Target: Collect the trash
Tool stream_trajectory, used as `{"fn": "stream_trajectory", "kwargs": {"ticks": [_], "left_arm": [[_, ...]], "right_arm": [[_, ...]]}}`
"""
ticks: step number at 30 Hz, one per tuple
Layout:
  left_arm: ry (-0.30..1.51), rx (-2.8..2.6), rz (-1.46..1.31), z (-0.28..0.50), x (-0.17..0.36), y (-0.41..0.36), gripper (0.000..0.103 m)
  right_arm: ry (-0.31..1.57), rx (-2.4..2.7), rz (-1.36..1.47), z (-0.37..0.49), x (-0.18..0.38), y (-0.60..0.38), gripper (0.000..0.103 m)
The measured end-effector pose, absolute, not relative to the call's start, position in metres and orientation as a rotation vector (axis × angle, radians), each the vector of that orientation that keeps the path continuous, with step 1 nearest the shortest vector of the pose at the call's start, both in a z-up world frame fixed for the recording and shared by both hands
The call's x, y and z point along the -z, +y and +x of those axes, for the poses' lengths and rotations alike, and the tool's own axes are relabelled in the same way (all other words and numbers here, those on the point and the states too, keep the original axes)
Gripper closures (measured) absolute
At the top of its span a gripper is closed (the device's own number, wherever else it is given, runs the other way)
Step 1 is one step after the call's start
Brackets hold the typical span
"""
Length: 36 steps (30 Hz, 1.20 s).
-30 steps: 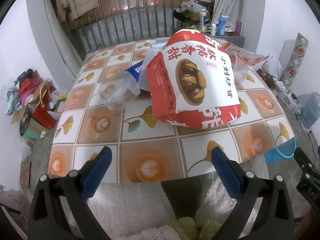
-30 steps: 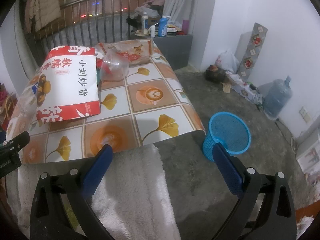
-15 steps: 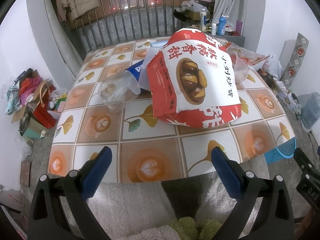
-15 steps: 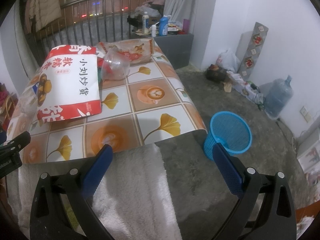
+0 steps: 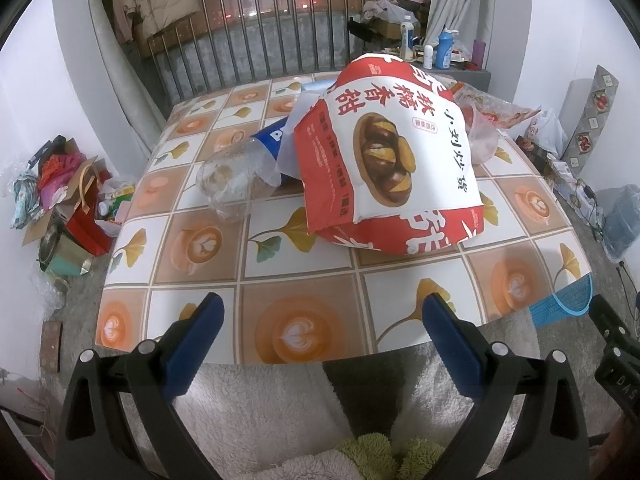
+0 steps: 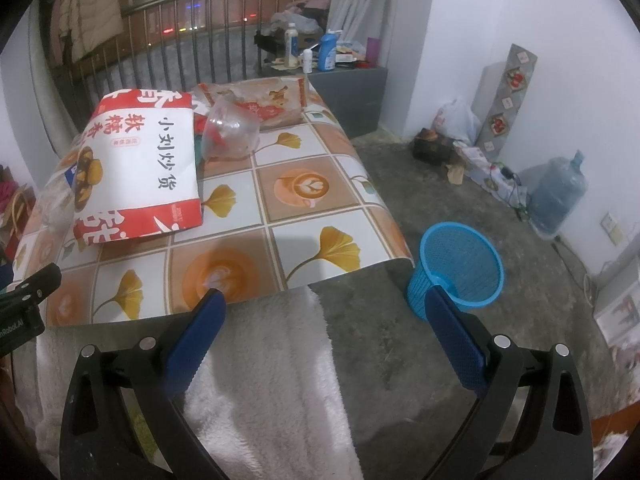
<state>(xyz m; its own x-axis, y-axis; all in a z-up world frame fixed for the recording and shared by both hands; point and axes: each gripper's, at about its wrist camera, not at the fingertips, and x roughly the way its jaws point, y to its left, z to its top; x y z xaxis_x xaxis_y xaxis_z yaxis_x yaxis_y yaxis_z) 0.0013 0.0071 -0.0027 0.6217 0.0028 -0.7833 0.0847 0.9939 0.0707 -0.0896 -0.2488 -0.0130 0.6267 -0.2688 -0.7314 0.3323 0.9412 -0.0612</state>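
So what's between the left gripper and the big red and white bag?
Only bare tablecloth lies between the open left gripper and the bag; the left wrist view shows it.

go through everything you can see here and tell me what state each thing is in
Left gripper: jaws open, holding nothing.
Right gripper: jaws open, holding nothing.
Red bag: lying flat on the table.
Clear bottle: crumpled, on its side.
Clear tub: tipped over.
Blue basket: upright on the floor.
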Motion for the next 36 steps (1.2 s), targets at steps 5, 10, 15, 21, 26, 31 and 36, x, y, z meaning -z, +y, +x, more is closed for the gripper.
{"fn": "stream_trajectory", "kwargs": {"ticks": [5,10,15,21,26,31,36], "left_arm": [[0.902,0.047,0.104,0.001,0.004,0.008,0.006],[0.91,0.048,0.102,-0.001,0.008,0.011,0.006],[0.923,0.042,0.102,0.001,0.013,0.013,0.006],[0.925,0.002,0.093,0.018,0.013,0.032,0.006],[0.933,-0.056,-0.03,0.035,0.015,0.071,0.006],[0.902,-0.003,-0.1,0.045,0.018,0.095,0.006],[0.807,0.198,-0.215,0.045,0.019,0.112,0.006]], "right_arm": [[0.825,0.345,0.083,-0.089,0.013,-0.249,0.008],[0.833,0.344,0.082,-0.089,0.016,-0.248,0.008],[0.856,0.316,0.101,-0.086,0.019,-0.25,0.008],[0.846,0.317,0.095,-0.078,0.014,-0.248,0.008],[0.848,0.291,0.066,-0.064,0.009,-0.243,0.008],[0.837,0.191,0.077,-0.049,0.008,-0.233,0.008],[0.819,0.147,0.032,-0.028,0.003,-0.219,0.008]]}}
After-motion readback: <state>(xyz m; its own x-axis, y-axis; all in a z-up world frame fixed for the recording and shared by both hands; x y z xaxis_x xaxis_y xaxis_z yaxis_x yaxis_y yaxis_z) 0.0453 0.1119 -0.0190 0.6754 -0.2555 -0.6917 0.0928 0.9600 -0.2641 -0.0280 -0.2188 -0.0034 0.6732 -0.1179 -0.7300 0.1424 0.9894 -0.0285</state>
